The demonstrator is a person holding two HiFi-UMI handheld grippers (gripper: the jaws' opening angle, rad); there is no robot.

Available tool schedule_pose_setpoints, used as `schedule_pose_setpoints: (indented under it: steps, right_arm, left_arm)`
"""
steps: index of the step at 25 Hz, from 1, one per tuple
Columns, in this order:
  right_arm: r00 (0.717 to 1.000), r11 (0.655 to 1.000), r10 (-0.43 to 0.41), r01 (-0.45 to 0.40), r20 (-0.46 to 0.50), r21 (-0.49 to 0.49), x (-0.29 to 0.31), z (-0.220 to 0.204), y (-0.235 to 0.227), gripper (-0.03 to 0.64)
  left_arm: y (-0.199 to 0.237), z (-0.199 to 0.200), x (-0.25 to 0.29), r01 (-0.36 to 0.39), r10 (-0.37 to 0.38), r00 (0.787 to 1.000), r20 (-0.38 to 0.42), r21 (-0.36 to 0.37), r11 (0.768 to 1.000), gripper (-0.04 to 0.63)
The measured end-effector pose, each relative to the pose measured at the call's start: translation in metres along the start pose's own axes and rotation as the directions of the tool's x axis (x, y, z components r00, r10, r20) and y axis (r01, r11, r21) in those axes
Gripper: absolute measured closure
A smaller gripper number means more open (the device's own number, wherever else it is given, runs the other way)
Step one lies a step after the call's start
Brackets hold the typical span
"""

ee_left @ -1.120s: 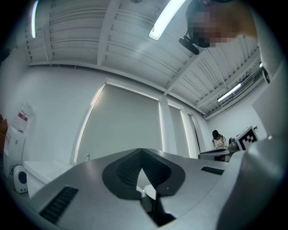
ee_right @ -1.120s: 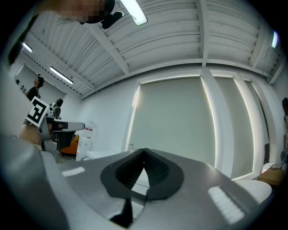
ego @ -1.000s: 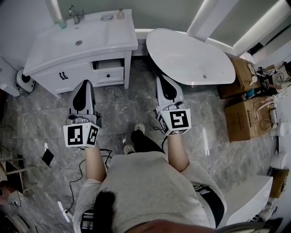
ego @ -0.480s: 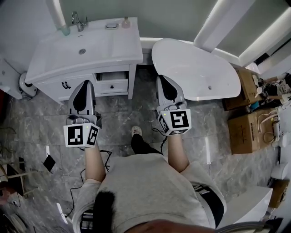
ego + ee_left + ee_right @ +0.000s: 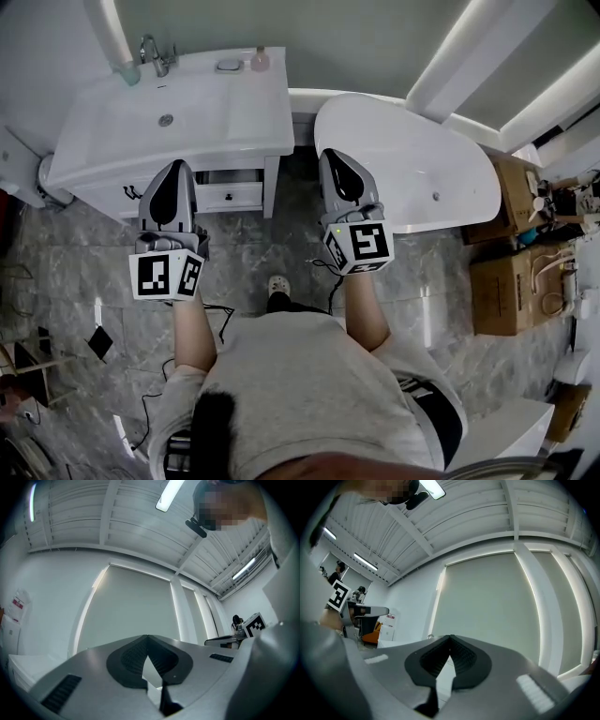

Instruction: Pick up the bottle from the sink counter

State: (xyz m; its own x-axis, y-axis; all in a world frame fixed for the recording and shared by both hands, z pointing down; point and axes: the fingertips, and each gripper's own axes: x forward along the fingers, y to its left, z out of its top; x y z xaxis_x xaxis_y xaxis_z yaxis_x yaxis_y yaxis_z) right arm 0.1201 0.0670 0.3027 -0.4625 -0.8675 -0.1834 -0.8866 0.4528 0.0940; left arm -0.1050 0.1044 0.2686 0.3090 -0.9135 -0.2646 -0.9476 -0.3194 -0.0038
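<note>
Bottle point(image 5: 260, 59): small, pinkish, upright at the back edge of the sink counter point(image 5: 253, 112), right-hand corner, well apart from both grippers.

Nearest: person's grey-shirted torso, forearms stretched forward, one shoe point(image 5: 277, 284) on the grey marbled floor point(image 5: 84, 272).

Left gripper point(image 5: 172, 169): jaws closed tip to tip, nothing between them. In the head view it overlaps the counter's front edge. Its own view looks up at wall and ceiling.

Right gripper point(image 5: 334, 156): jaws likewise pressed together, empty. It sits in front of the near rim of the white bathtub point(image 5: 412, 159).

Further on: white vanity with a drawer point(image 5: 230, 195) under the counter, and a basin with its drain at centre.

Farthest, along the counter's back edge: faucet point(image 5: 155, 52) to the left, soap dish point(image 5: 229, 66) just beside the bottle on its left.

Cardboard boxes point(image 5: 511, 281) stand on the floor at far right.
</note>
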Motion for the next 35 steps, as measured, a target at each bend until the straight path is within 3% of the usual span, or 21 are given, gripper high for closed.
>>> schedule_pose_setpoints:
  steps: [11,22,35]
  right_arm:
    - [0.999,0.999,0.038,-0.039,0.021,0.017,0.061,-0.013,-0.047,0.606]
    - [0.999,0.998,0.043,-0.044,0.016,0.055,0.091,-0.034,-0.07,0.606]
    - [1.0,0.999,0.007,-0.008,0.017,0.04,0.172,-0.049,-0.081,0.606]
  left_arm:
    - [0.006,-0.015,0.067,-0.035,0.034,0.999,0.011,0.015,0.999,0.588]
    - [0.011,-0.034,0.099,-0.046,0.047,0.999,-0.011,0.022,0.999,0.588]
    - [0.068,-0.055,0.167,-0.011,0.011,1.0,-0.006,0.005,1.0,0.588]
